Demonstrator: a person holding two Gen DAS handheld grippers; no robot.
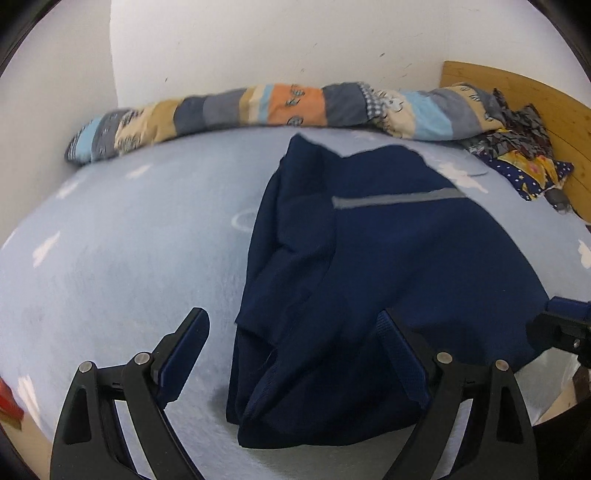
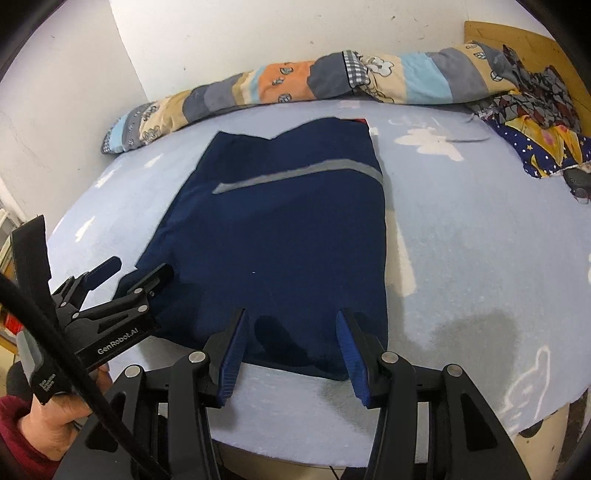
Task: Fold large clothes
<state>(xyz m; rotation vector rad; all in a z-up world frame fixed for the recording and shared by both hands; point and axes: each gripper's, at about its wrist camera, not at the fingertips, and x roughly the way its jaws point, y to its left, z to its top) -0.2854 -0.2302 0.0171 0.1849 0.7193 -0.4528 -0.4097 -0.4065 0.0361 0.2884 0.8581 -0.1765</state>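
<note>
Garment [image 2: 288, 229] lying flat on bed [image 2: 480, 258], rolled quilt [image 2: 295, 81] behind it along wall, heap of clothes [image 2: 532, 122] at far right corner.

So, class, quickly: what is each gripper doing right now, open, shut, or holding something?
Left gripper: open, holding nothing, above the navy garment.
Right gripper: open, holding nothing, at the garment's near edge.

White wall [image 2: 221, 33], pale blue bed sheet [image 2: 480, 229], wooden headboard [image 2: 517, 40], patchwork quilt [image 2: 295, 81]
</note>
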